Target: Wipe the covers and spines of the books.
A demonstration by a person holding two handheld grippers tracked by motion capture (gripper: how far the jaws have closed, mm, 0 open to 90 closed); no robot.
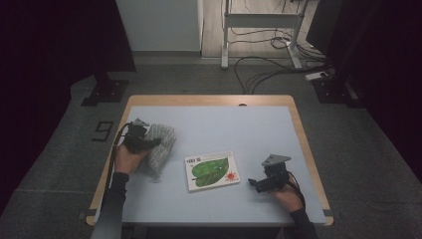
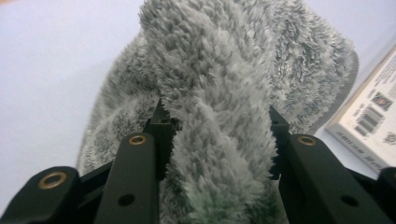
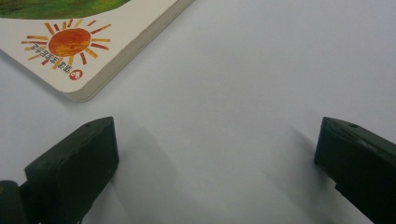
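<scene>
A fluffy grey cloth lies bunched at the table's left. My left gripper is shut on a thick fold of that cloth, which bulges between its two black jaws. A white picture book with a green leaf and an orange sun lies flat near the table's middle. Its sun corner is just ahead of my right gripper. My right gripper rests low over the table to the right of the book, open, with bare table between its jaws.
The pale blue table top has a wooden rim. Grey carpet surrounds it, with cables and a metal desk frame on the floor beyond the far edge. The book's back corner lies close to the cloth's right side.
</scene>
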